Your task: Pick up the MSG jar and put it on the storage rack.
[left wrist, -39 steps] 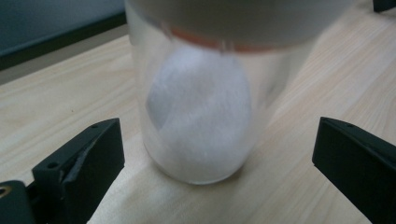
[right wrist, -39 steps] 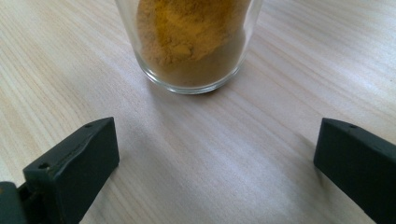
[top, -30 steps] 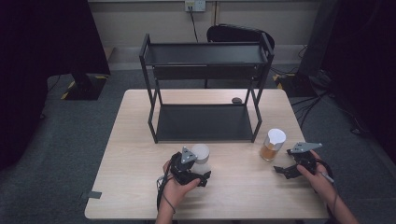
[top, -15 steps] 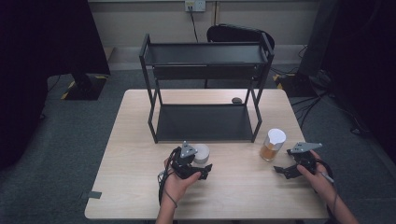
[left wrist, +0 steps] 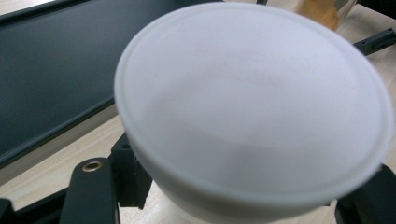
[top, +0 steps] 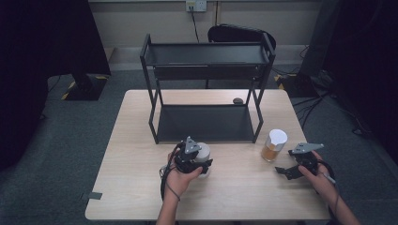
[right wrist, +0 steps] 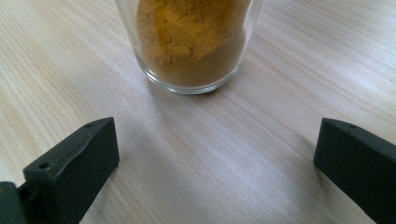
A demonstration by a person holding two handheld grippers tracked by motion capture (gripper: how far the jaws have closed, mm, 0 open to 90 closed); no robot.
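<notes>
Two lidded jars stand on the tabletop [top: 131, 187], one for each hand-held gripper. On the left, the white jar [top: 202, 154] sits just in front of the black two-tier rack [top: 206, 79], and the left hand-held gripper [top: 199, 166] has just been closing its jaws, which now clamp the jar's body below its white lid [left wrist: 252, 102]. To the right, well apart from it, stands the glass jar [top: 273, 145] of orange-brown powder [right wrist: 191, 32] under a white cap, near the rack's front right leg. The right hand-held gripper [top: 288, 169] rests near that jar with its jaws spread wide and nothing between them; bare wood lies between gripper and glass. One small dark object [top: 238, 100] lies behind the rack's lower shelf, toward the tabletop's far edge.
</notes>
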